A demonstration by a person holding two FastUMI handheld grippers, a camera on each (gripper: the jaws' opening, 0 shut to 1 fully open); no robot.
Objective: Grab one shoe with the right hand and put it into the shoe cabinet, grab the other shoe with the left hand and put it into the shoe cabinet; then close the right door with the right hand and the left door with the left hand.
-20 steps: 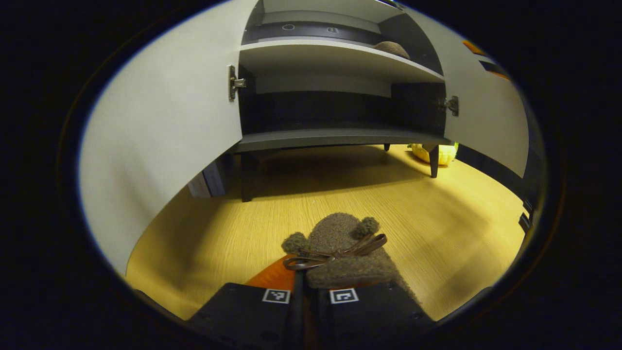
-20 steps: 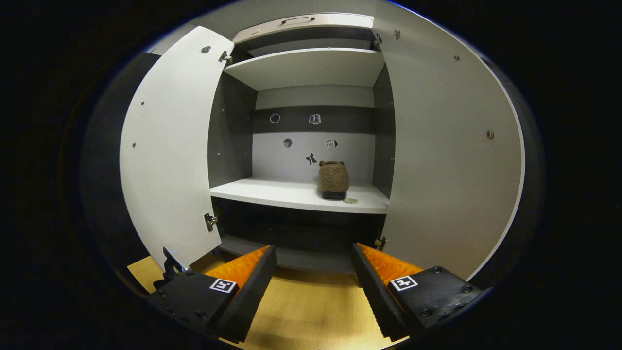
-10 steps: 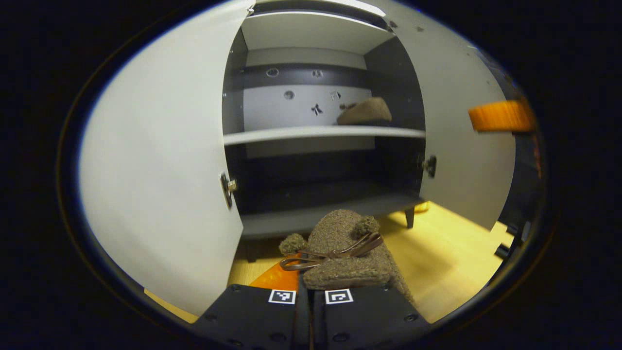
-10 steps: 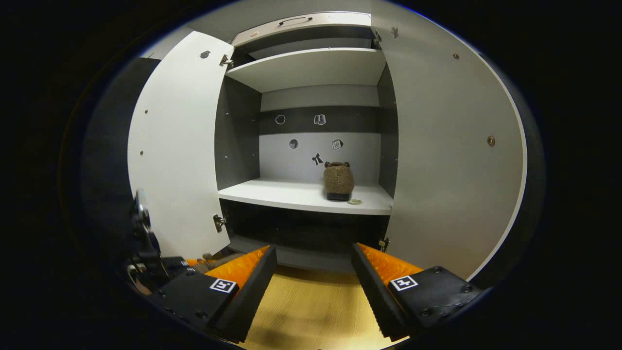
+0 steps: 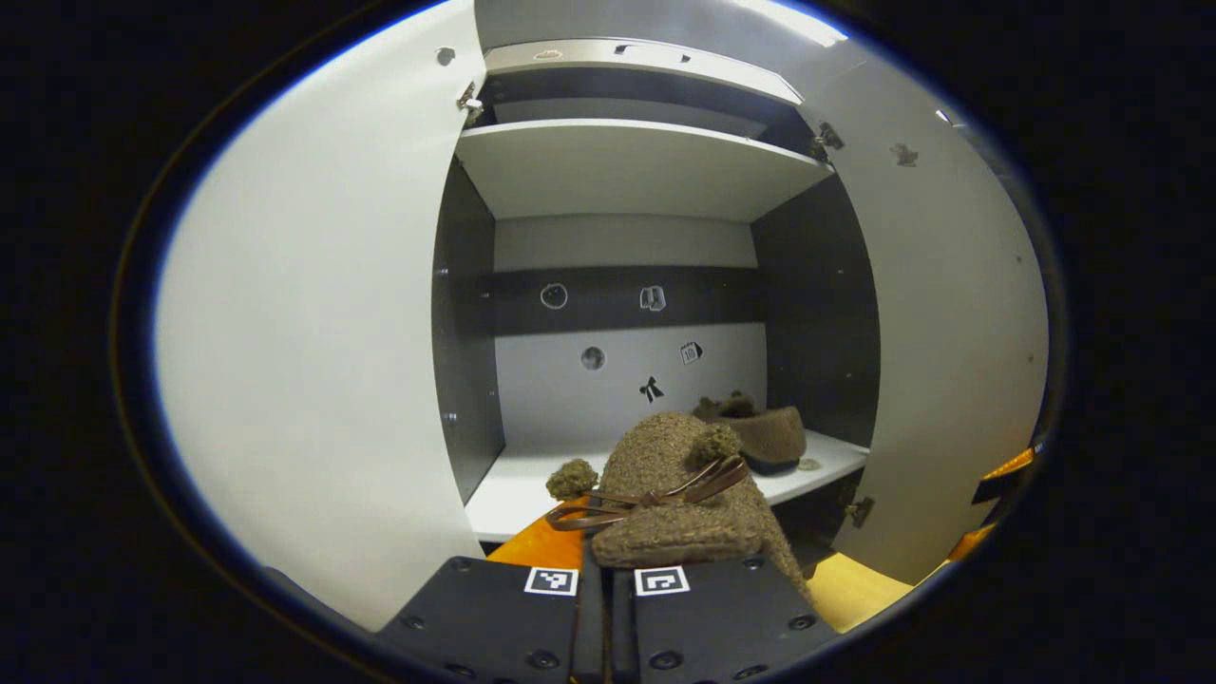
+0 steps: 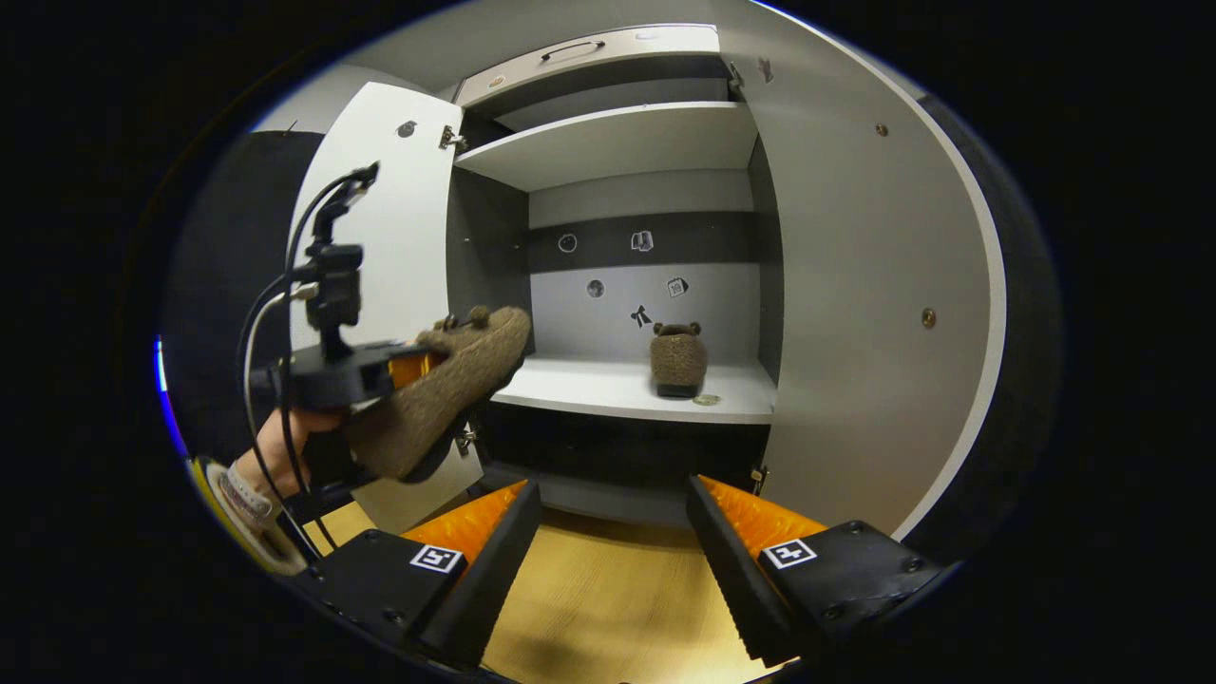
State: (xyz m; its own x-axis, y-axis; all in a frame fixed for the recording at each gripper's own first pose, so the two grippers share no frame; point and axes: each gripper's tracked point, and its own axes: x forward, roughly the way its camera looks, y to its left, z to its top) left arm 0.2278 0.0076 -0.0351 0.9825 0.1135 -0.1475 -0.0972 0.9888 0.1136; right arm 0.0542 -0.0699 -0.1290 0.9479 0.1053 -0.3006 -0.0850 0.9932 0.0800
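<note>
My left gripper (image 5: pixel 608 560) is shut on a fuzzy brown slipper (image 5: pixel 665 494) with pompoms and a brown bow, held up at the height of the middle shelf (image 5: pixel 518 484) of the shoe cabinet. In the right gripper view that same slipper (image 6: pixel 446 394) hangs in the air left of the cabinet opening, toe toward the shelf (image 6: pixel 608 389). The other slipper (image 6: pixel 677 359) stands on the shelf's right side; the left gripper view has it (image 5: pixel 760 435) behind the held one. My right gripper (image 6: pixel 613 532) is open and empty, low before the cabinet. Both doors stand open.
The white left door (image 6: pixel 399 247) and right door (image 6: pixel 855 285) flank the opening. An upper shelf (image 6: pixel 617 142) spans above. A hand (image 6: pixel 275 446) holds the left gripper. A small round object (image 6: pixel 705 400) lies by the shelved slipper. Wood floor (image 6: pixel 598 598) lies below.
The left gripper has risen from the floor to middle-shelf height with the slipper and come into the right gripper view. The right gripper has stayed nearly still, open.
</note>
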